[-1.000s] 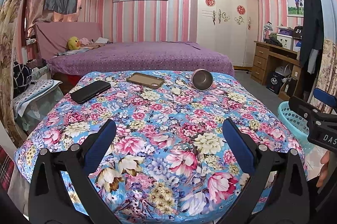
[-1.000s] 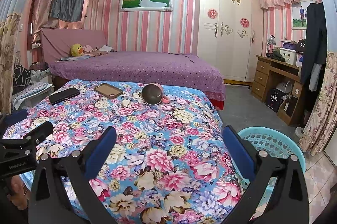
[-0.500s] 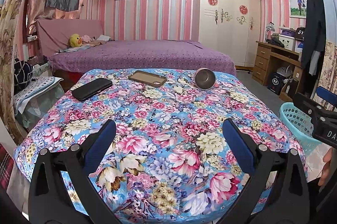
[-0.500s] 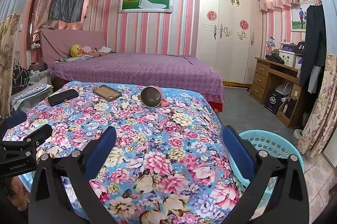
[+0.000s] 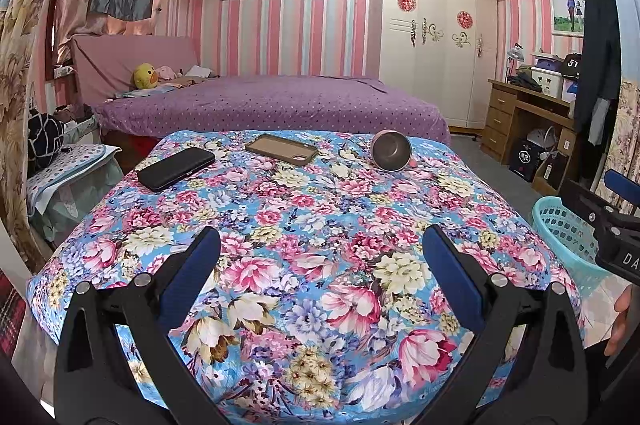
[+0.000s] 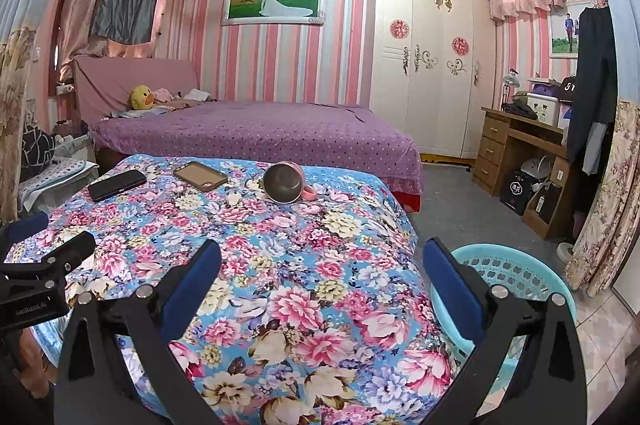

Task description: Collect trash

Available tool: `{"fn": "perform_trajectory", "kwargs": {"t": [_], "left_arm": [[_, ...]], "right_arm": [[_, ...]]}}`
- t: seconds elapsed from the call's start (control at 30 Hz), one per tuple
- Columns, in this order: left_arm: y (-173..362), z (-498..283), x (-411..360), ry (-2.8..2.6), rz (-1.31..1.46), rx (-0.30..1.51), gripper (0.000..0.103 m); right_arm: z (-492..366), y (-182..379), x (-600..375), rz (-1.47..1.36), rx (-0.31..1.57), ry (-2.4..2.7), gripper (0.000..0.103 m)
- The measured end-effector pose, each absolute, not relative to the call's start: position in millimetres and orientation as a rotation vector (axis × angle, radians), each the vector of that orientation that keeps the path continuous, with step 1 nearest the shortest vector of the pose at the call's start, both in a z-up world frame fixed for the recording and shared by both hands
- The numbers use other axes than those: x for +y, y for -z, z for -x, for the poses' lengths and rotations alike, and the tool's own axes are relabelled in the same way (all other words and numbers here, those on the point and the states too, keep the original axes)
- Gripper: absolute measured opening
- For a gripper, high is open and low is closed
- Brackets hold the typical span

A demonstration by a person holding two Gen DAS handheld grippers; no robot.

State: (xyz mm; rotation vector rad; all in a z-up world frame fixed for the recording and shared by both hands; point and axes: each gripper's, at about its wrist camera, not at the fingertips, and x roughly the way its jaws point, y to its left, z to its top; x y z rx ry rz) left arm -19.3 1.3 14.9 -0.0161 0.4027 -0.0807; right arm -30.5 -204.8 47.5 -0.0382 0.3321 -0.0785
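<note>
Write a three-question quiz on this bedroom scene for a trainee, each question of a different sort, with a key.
1. True or false: the cup on the floral cloth stands upright.
2. Multiple choice: the basket sits A) on the purple bed, B) on the floor by the cloth's right edge, C) on the desk.
3. Fill in: both the left hand-held gripper and the right hand-held gripper are ____ and hold nothing.

Key: 1 false, it lies on its side, with its mouth facing the cameras. 2 B. 3 open.
</note>
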Motion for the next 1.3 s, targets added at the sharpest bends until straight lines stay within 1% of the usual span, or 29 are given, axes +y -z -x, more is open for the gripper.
{"fn": "perform_trajectory", "kwargs": {"t": [1.3], "left_arm": [[-16.0, 21.9, -2.2, 0.069, 0.011, 0.388, 0.098]], "right_arm": [[32.4, -45.2, -206.6, 0.037, 0.332, 0.084, 0.099]]}}
